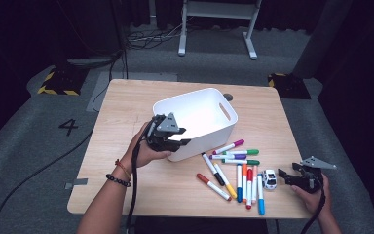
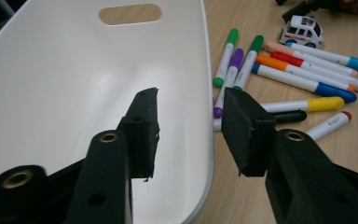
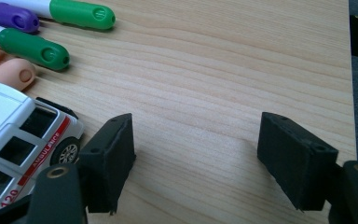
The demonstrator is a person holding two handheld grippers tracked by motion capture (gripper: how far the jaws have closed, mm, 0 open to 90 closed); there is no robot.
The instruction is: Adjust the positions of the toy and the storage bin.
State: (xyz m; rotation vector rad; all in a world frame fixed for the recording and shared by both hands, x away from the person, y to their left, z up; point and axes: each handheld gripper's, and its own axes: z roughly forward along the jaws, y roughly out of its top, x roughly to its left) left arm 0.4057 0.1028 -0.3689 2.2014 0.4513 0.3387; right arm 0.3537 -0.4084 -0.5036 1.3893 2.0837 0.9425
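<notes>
Rim wall of the white bin (image 2: 74,84) sits between the spread jaws of the left claw (image 1: 171,138); being light, rigid and smooth, it should be pinched squarely there, while the right claw (image 3: 193,158), also spread, hovers beside the toy ambulance (image 3: 18,140).

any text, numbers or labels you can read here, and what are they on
"4": painted on the grey floor left of the table.
"AMBUL": red letters on the side stripe of the white toy ambulance; the rest is hidden.
"120": red digits low on the same toy; the start may be cut off.
Print on the markers: too blurred to read.
</notes>
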